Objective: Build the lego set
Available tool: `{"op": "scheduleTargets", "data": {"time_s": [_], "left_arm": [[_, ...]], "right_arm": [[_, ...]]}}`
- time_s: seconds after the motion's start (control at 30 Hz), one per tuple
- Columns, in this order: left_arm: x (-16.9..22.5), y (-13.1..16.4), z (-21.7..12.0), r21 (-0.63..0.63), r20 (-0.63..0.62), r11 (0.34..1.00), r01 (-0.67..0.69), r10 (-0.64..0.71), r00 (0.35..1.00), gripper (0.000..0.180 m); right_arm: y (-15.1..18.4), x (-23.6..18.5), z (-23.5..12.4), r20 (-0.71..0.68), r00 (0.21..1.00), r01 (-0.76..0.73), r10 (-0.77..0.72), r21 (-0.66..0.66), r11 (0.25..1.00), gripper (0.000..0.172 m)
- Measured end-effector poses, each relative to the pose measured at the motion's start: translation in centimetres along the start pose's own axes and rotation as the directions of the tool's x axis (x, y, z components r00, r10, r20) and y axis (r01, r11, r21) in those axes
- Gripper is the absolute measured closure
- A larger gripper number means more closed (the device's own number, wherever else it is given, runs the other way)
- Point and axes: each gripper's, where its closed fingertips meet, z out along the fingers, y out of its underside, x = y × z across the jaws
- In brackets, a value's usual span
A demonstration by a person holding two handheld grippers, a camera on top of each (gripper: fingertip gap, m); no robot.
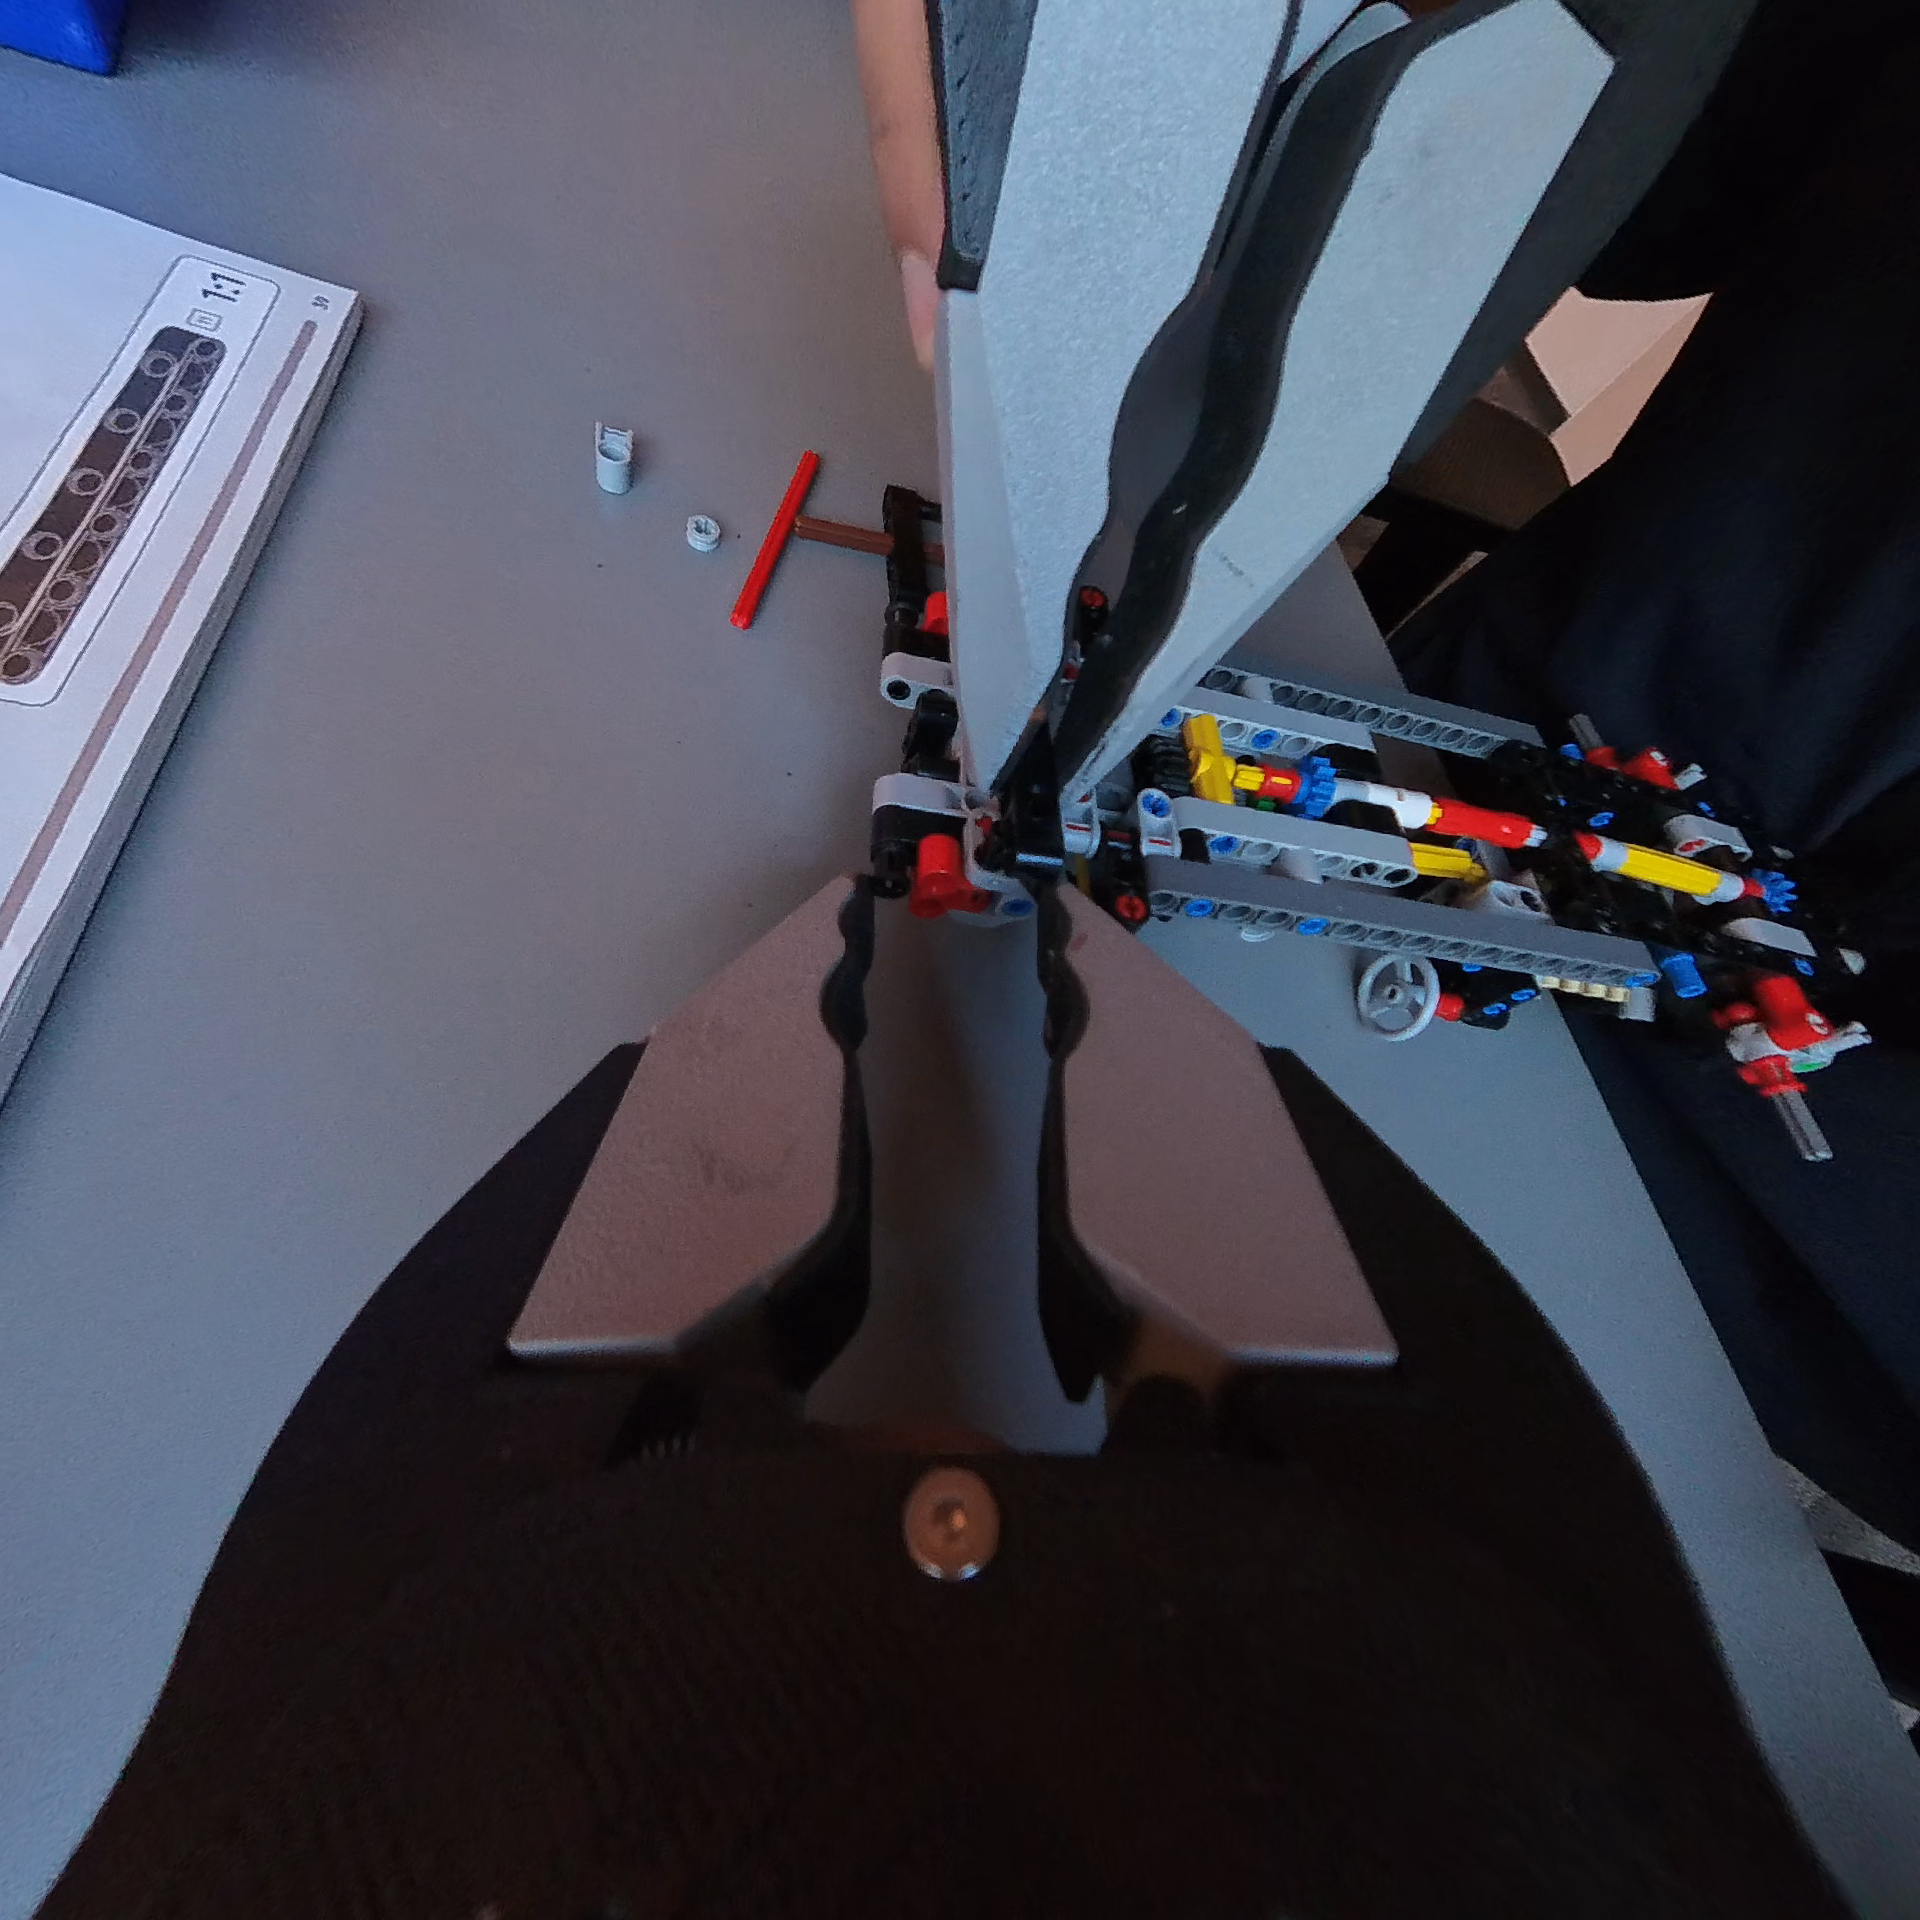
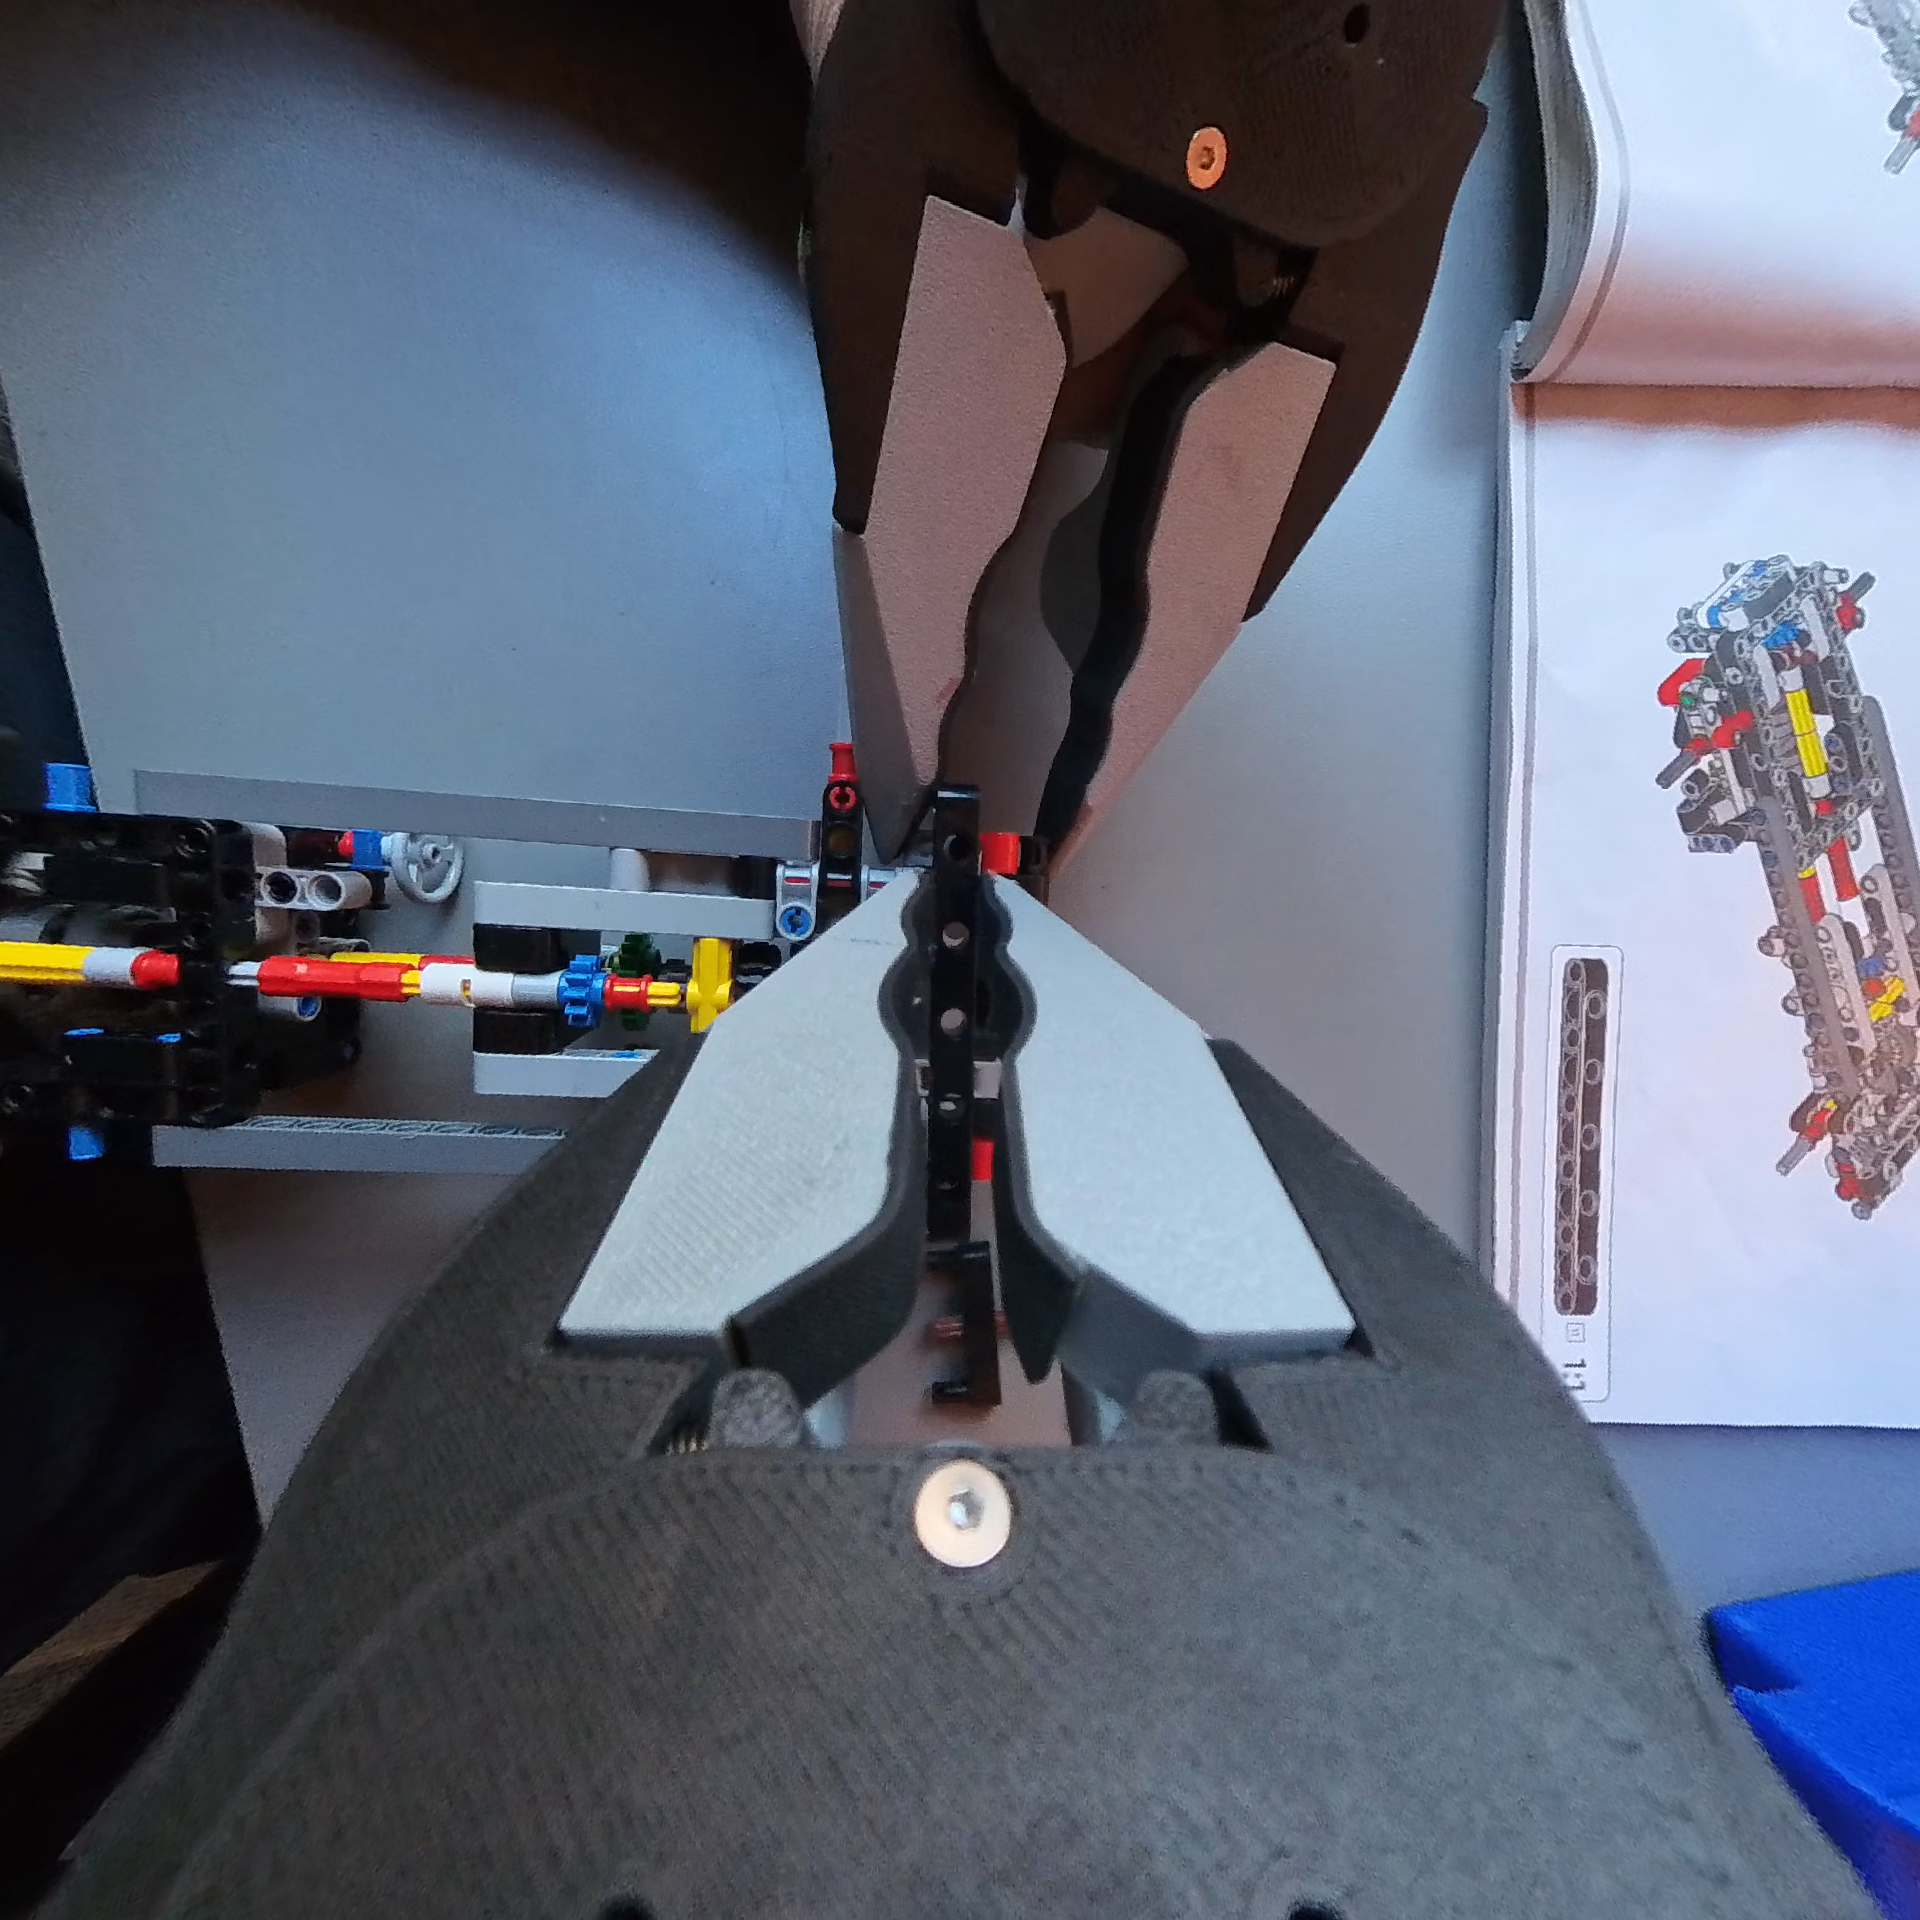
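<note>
Right tool [image 2: 956, 883] pinching black beam [image 2: 951, 1122] at brick model [image 1: 1351, 842] end; left tool [image 1: 951, 894] clamped across same end; red axle [image 1: 774, 540], grey bushes [image 1: 613, 457] loose beside model, unfitted.

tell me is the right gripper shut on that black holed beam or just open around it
Shut on it. In the right wrist view the right gripper has both dark pads against the sides of the thin black beam, which runs lengthwise between its fingers, no gap visible.
</note>
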Motion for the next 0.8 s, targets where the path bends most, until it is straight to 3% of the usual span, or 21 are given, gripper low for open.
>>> {"op": "scheduleTargets", "data": {"time_s": [0.43, 0.8], "left_arm": [[-0.07, -0.11, -0.07, 0.009, -0.005, 1.000, 0.013, -0.013, 1.000, 0.153], [-0.07, -0.06, -0.04, 0.006, -0.003, 1.000, 0.010, -0.010, 1.000, 0.152]], "right_arm": [[-0.69, -0.33, -0.30, -0.016, 1.000, 0.021, -0.020, 0.052, 0.998, 0.167], [-0.08, 0.37, 0.13, -0.055, 0.998, 0.028, -0.027, 0.019, 0.999, 0.167]]}}
